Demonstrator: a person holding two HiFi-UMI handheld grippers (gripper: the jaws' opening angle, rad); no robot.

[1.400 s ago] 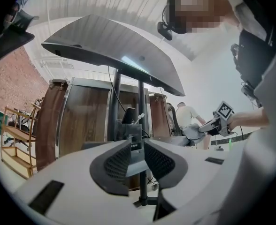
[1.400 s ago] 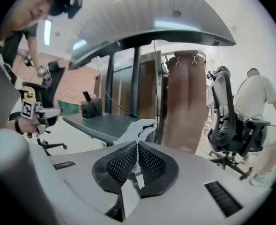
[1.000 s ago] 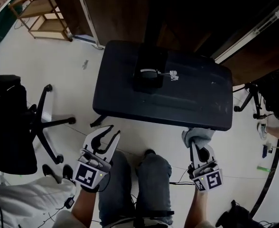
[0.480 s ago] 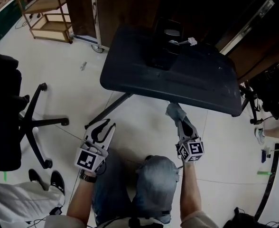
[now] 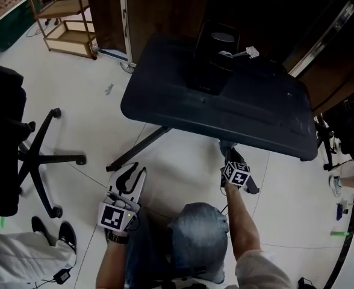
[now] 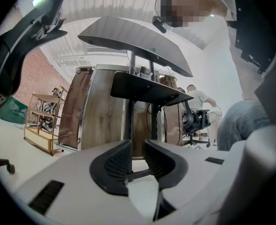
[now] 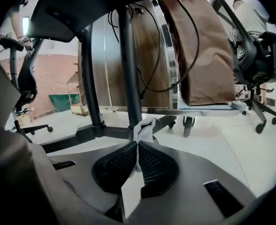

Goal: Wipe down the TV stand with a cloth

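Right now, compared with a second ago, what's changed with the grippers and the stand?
The right gripper, shut on the cloth, reached forward and slid left along the front edge of the stand. It now points under it at the legs. The left gripper stayed low, open and empty. Nothing was let go.

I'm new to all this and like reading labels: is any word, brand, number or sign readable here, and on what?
None can be read.
The left gripper and right gripper carry black-and-white square patterns, not letters or numbers.
The dark TV stand and the cloth show no print.
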